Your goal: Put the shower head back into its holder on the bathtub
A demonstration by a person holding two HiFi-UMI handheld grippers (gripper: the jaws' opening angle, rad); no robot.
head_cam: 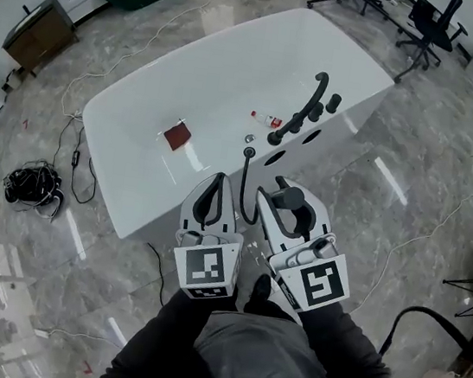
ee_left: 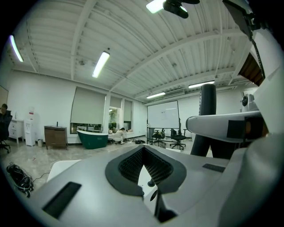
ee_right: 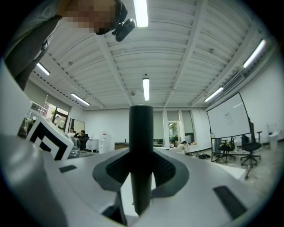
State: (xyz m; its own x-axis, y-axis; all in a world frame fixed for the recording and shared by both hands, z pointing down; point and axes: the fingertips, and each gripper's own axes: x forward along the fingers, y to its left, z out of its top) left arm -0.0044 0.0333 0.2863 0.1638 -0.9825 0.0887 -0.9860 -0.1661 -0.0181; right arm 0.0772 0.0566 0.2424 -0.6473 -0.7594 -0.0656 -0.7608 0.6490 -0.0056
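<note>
Shower head (ee_right: 141, 146) is clamped in the right gripper (head_cam: 276, 203), being carried to the bathtub (head_cam: 133, 117). The left gripper (head_cam: 215, 186) is closed, empty. Next, I think, it must be lowered into the holder opening (head_cam: 275, 158).

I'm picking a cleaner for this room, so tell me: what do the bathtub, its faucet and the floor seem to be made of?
Bathtub: glossy white, probably acrylic or enamel; bright streaks reflect off its smooth inside.
Faucet: matte black, likely coated metal; it shows almost no shine.
Floor: polished grey marble or marble-look tile; it is veined, with mirror-like light streaks.
</note>
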